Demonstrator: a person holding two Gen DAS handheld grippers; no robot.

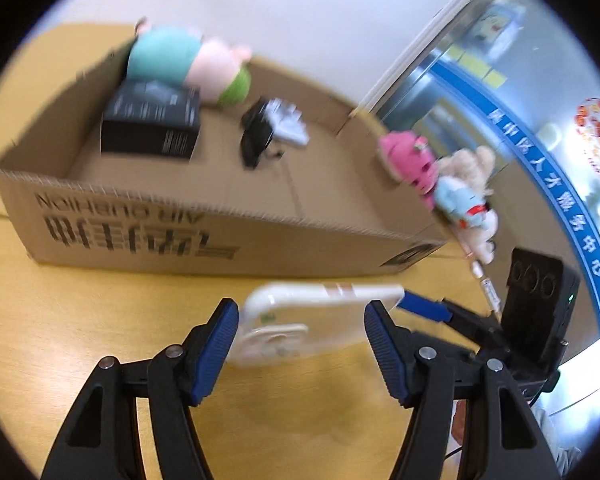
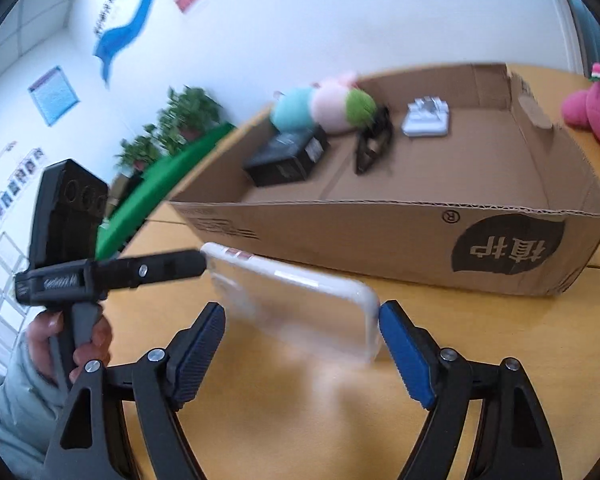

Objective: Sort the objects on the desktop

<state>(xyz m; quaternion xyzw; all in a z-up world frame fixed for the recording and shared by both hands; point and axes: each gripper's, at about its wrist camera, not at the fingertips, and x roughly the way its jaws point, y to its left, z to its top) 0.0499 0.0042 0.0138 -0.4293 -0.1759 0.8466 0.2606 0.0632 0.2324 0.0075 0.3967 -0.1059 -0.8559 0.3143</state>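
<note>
Clear phone case (image 1: 332, 312) is off the desk (image 1: 60, 320), tilted, in front of the cardboard box (image 1: 140, 240), with both tools on it

Left hand-held gripper (image 1: 300, 312): in its own view the case sits between the blue pads, one pad against the end with the camera cutout, the other overlapping the case's body. Reads as clamped on the case. From the right wrist view its black fingertip meets the case's far corner, and a hand (image 2: 80, 340) is wrapped round its handle

Right hand-held gripper (image 2: 302, 312): jaws wide, near end of the case between them. The right-side pad touches the case's corner; the other pad looks just clear of the edge, though blur makes that edge soft. Reads as not clamping

Box is open-topped and sits on the desk behind the case. Inside it: black carton (image 1: 152, 124) near the left end, teal-pink-green plush (image 1: 180, 56) lying on and behind the carton, a black item (image 1: 256, 132) mid-floor, and a white item (image 1: 288, 122) just beside it. Both small items too blurred to identify

Pink plush (image 1: 410, 160) lies outside the box at its right end, touching a beige and blue plush pile (image 1: 464, 192)
</note>
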